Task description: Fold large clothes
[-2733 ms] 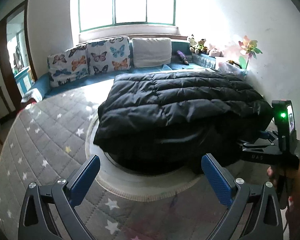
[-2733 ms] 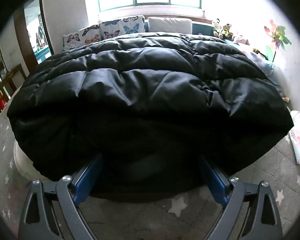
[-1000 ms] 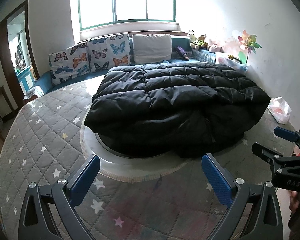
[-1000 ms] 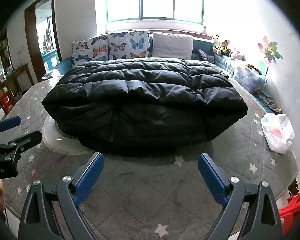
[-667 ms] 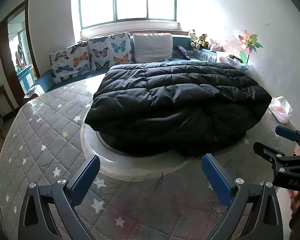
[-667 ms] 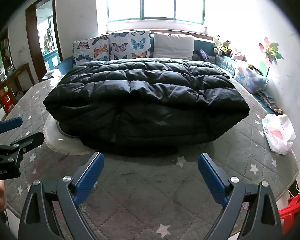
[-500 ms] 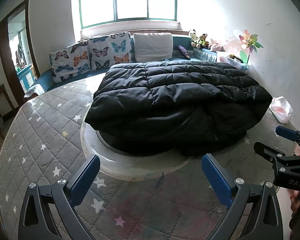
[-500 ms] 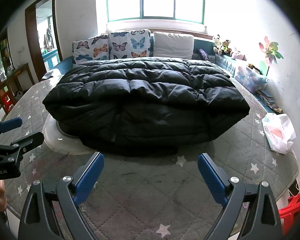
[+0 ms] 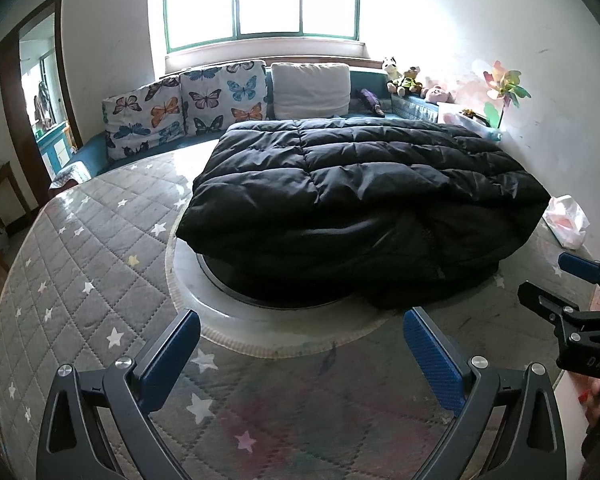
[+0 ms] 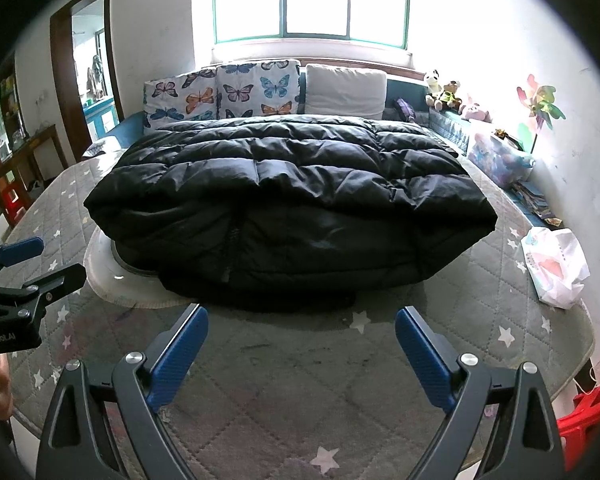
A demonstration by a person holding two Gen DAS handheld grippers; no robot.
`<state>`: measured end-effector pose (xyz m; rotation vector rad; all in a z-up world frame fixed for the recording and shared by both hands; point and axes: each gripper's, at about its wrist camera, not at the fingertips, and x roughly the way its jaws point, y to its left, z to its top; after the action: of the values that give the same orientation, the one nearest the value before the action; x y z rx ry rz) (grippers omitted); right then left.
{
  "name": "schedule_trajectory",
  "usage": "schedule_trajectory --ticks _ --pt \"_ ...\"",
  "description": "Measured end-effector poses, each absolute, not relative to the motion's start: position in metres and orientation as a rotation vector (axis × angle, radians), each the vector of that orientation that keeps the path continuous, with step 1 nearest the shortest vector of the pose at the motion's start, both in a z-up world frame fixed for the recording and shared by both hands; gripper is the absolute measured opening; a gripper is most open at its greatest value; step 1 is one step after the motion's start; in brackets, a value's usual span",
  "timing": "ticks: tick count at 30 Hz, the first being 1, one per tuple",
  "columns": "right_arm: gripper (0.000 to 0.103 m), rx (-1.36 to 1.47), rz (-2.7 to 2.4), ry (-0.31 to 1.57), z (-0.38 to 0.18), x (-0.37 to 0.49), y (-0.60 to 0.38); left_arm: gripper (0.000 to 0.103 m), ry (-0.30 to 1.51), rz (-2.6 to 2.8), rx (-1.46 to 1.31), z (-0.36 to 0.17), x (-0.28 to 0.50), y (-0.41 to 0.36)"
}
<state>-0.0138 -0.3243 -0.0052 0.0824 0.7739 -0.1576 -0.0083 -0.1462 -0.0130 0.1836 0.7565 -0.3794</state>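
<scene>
Black quilted puffer coat [image 9: 364, 200] folded in a thick bundle on the grey star-print quilted bed [image 9: 80, 280]; both grippers released, clear of it.
Left gripper [image 9: 300, 352] spread wide, empty, hovering over the bed short of the coat's near edge; right gripper [image 10: 300, 344] same, spread and empty; coat partly overlies a round white mat [image 9: 228, 316]; white plastic bag [image 10: 556, 268] lies to its right.

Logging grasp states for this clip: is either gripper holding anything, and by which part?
Nothing is held. The left gripper and right gripper are both open, short of the black padded coat.
</scene>
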Motion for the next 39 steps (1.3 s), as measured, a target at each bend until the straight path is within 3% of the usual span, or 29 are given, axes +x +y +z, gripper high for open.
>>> schedule_trajectory --ticks 39 --pt "0.102 0.083 -0.16 0.773 -0.0048 -0.0155 -0.3258 0.103 0.769 -0.376 0.182 -0.0167 -0.0108 -0.1473"
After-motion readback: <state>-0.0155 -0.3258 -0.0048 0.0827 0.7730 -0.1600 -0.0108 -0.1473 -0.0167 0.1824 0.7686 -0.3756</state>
